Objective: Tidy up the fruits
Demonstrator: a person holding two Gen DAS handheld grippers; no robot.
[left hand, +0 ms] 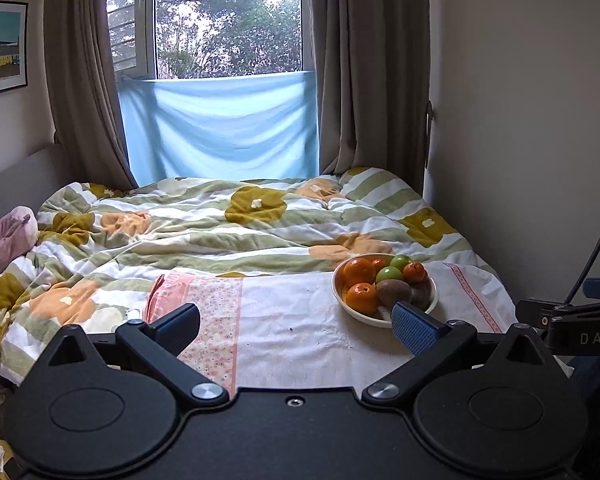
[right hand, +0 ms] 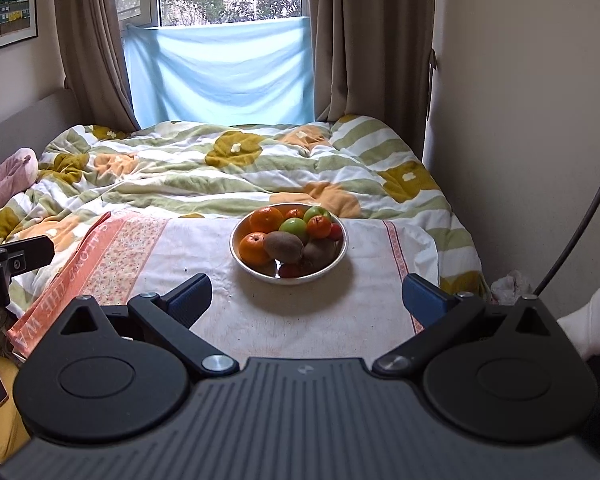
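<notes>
A white bowl of fruit sits on a white cloth spread over the bed. It holds oranges, green apples, brown kiwis and small red fruits. My right gripper is open and empty, just in front of the bowl. In the left wrist view the bowl is at the right, and my left gripper is open and empty with its right finger before the bowl's near rim.
A flowered quilt covers the bed behind the cloth. An orange patterned towel lies at the cloth's left edge. A wall is close on the right. A pink pillow lies at the far left.
</notes>
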